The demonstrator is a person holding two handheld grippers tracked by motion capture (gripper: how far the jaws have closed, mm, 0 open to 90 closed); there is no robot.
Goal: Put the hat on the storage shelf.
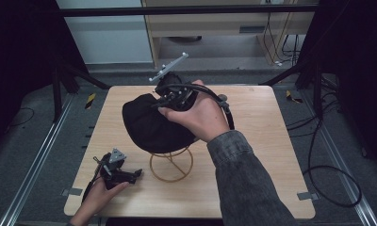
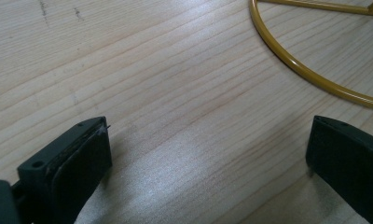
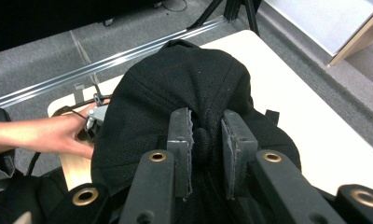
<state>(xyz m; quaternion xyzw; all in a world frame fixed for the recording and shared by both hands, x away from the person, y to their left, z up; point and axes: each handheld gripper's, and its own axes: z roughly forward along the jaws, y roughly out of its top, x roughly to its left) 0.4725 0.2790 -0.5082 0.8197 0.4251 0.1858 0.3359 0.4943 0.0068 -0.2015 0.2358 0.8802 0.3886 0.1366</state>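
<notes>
Right gripper [image 3: 207,154] pinches a fold of the black cap [image 3: 175,93] at its crown, pads pressed into the fabric from both sides (a small bunch of cloth sits between them). In the high view the right gripper [image 1: 170,96] sits on top of the cap [image 1: 149,125], the person's right hand [image 1: 200,115] wrapped around it, grey plate sticking up behind. The cap rests over the top of a yellow wire stand [image 1: 171,165], which stands on the wooden surface [image 1: 262,141] near its middle; the stand's round base ring shows below the cap. Left gripper [image 1: 130,175] lies low on the surface at the front left corner, held by the left hand [image 1: 99,195], well apart from the cap. In the left gripper view its jaws are spread wide with only bare wood between them, and the stand's ring [image 2: 306,70] curves just beyond.
</notes>
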